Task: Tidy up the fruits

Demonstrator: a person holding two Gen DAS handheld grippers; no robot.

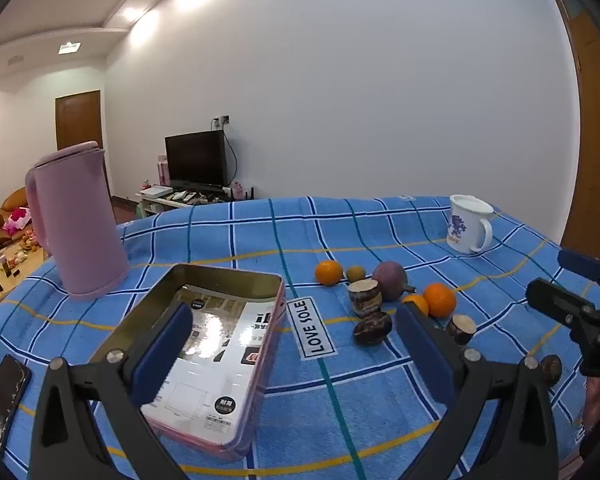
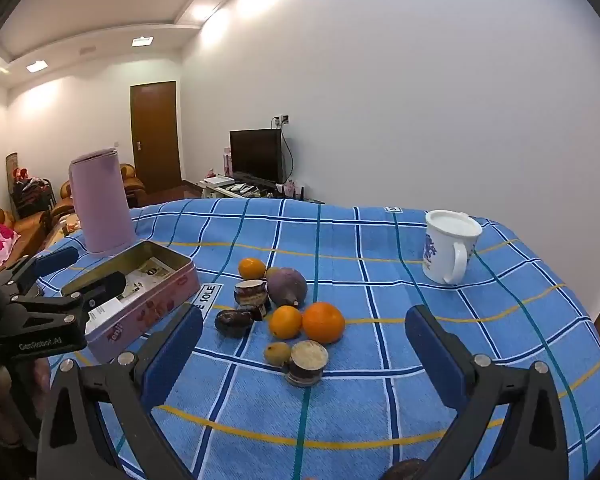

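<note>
Both tongs wide, nothing between the pads, no fruit picked yet. Left tongs (image 1: 292,324) hang over the open rectangular pink metal tin (image 1: 236,304), lower left of the left wrist view; right tongs (image 2: 304,334) point at the fruit pile, centre of the right wrist view

Step in hand, my read: first pick, fruit into tin. Start with an outlier, not the middle. The small yellow-green round fruit (image 2: 277,353) touches the short cut brown cane segment with pale end (image 2: 307,362), so closing on one may shove the other. The large round orange (image 2: 323,322) at the pile's right edge has free cloth to its right: cleanest grab. Come down over it, pads either side, close slowly as round fruit rolls

Tin holds a printed paper card (image 1: 220,344), so fruit lands on that

Around, left to right: dark phone (image 1: 4,392) at lower left edge, tall pink plastic jug (image 1: 76,220) behind the tin, "LOVE SOLE" cloth label (image 1: 312,328), dark purple round fruit (image 2: 287,286) mid-pile, white printed mug (image 2: 448,252) upper right, well apart

In the way: tin's near wall on the transfer path; the two tongs sit near each other over the blue checked cloth on the desk (image 2: 380,400)
</note>
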